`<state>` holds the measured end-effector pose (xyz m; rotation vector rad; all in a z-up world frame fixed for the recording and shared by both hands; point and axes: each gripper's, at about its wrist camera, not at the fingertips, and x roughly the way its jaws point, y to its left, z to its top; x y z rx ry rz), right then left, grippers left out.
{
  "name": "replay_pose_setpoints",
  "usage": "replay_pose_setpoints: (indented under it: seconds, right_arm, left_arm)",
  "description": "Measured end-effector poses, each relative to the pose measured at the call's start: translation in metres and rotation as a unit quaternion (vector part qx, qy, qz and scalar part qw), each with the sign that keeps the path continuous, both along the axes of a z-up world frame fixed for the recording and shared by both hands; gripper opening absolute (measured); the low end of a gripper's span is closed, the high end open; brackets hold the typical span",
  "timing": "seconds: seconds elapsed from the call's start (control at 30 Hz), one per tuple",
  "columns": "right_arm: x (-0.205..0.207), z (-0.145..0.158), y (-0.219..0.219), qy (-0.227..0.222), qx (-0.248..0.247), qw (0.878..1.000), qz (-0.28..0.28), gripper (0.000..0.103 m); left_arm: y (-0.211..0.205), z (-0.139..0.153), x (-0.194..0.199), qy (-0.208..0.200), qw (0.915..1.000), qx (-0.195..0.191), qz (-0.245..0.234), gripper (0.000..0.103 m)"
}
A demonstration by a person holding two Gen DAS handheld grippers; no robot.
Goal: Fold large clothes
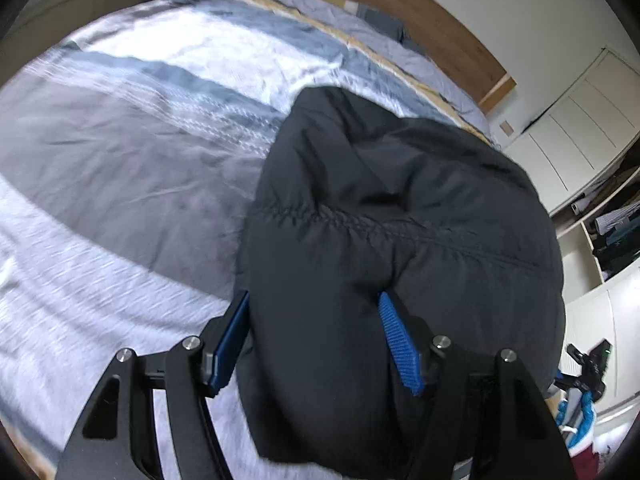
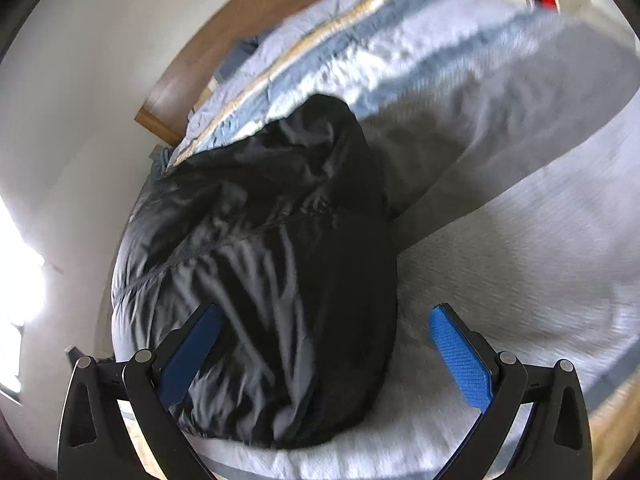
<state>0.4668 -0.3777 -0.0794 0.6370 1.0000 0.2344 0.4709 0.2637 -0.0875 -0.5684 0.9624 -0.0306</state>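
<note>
A large black puffy jacket (image 1: 400, 220) lies bunched on a bed with a grey, white and blue striped duvet (image 1: 140, 128). In the left wrist view my left gripper (image 1: 316, 304) has the jacket's near end bulging between its blue pads (image 1: 398, 340), jaws fairly wide around the thick fabric. In the right wrist view the jacket (image 2: 260, 260) fills the left and centre. My right gripper (image 2: 324, 316) stands wide open; its left pad (image 2: 192, 352) touches the jacket and its right pad (image 2: 460, 356) is clear of it over the duvet (image 2: 500, 240).
A wooden headboard (image 1: 400, 4) and pillows (image 1: 352, 20) are at the bed's far end. White wardrobe doors (image 1: 580, 128) and open shelves with clothes (image 1: 616, 236) stand to the right. A white wall (image 2: 80, 100) is left of the bed in the right wrist view.
</note>
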Motion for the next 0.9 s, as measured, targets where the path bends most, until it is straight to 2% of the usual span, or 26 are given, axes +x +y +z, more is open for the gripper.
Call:
replay_pose_setpoints:
  seconds: [0.03,0.07,0.1,0.2,0.27,0.33,0.43,0.5,0.57,0.67,0.73,0.77,0.8,0.83,0.87,0.9]
  right_arm:
    - [0.008,-0.009,0.000,0.012,0.013,1.000,0.004,0.103]
    - [0.015,-0.019,-0.001,0.024,0.023,0.999,0.004,0.103]
    - [0.023,-0.028,-0.001,0.035,0.032,0.999,0.007,0.103]
    - [0.040,-0.057,0.000,0.065,0.059,0.996,0.021,0.103]
    - [0.048,-0.074,0.003,0.076,0.095,0.992,0.033,0.103]
    - [0.054,-0.079,0.009,0.070,0.107,0.991,0.041,0.103]
    - [0.064,-0.084,0.030,0.068,0.170,0.980,0.082,0.103]
    - [0.069,-0.084,0.050,0.064,0.174,0.976,0.115,0.103]
    - [0.070,-0.089,0.054,0.061,0.179,0.974,0.123,0.103]
    - [0.067,-0.093,0.053,0.054,0.189,0.973,0.119,0.103]
    - [0.065,-0.091,0.057,0.058,0.181,0.975,0.113,0.103]
    - [0.066,-0.089,0.060,0.065,0.176,0.976,0.112,0.103]
    - [0.067,-0.087,0.063,0.065,0.174,0.976,0.109,0.103]
    - [0.067,-0.083,0.066,0.062,0.173,0.977,0.105,0.095]
    - [0.066,-0.076,0.070,0.053,0.179,0.977,0.105,0.078]
    - [0.063,-0.069,0.073,0.041,0.187,0.976,0.106,0.069]
  left_arm:
    - [0.002,-0.005,0.005,0.004,0.9999,-0.010,-0.004,0.063]
    - [0.004,-0.011,0.010,0.009,0.9998,-0.018,-0.007,0.068]
    - [0.007,-0.017,0.014,0.014,0.9996,-0.024,-0.010,0.079]
    - [0.017,-0.033,0.027,0.021,0.9986,-0.044,-0.018,0.090]
    - [0.024,-0.047,0.037,0.025,0.9959,-0.082,-0.028,0.094]
    - [0.027,-0.059,0.043,0.029,0.9906,-0.128,-0.039,0.095]
    - [0.029,-0.076,0.048,0.026,0.9734,-0.222,-0.051,0.095]
    - [0.026,-0.083,0.048,0.016,0.9593,-0.274,-0.064,0.095]
    - [0.024,-0.087,0.046,0.012,0.9548,-0.289,-0.067,0.095]
    - [0.019,-0.085,0.045,0.011,0.9586,-0.279,-0.056,0.095]
    - [0.007,-0.077,0.045,0.008,0.9661,-0.254,-0.045,0.092]
    - [-0.002,-0.069,0.046,0.004,0.9695,-0.240,-0.050,0.087]
    - [-0.009,-0.063,0.047,0.001,0.9711,-0.232,-0.056,0.072]
    - [-0.018,-0.053,0.047,-0.006,0.9720,-0.226,-0.062,0.064]
    - [-0.022,-0.047,0.047,-0.010,0.9724,-0.224,-0.064,0.050]
    - [-0.026,-0.038,0.046,-0.015,0.9734,-0.219,-0.066,0.038]
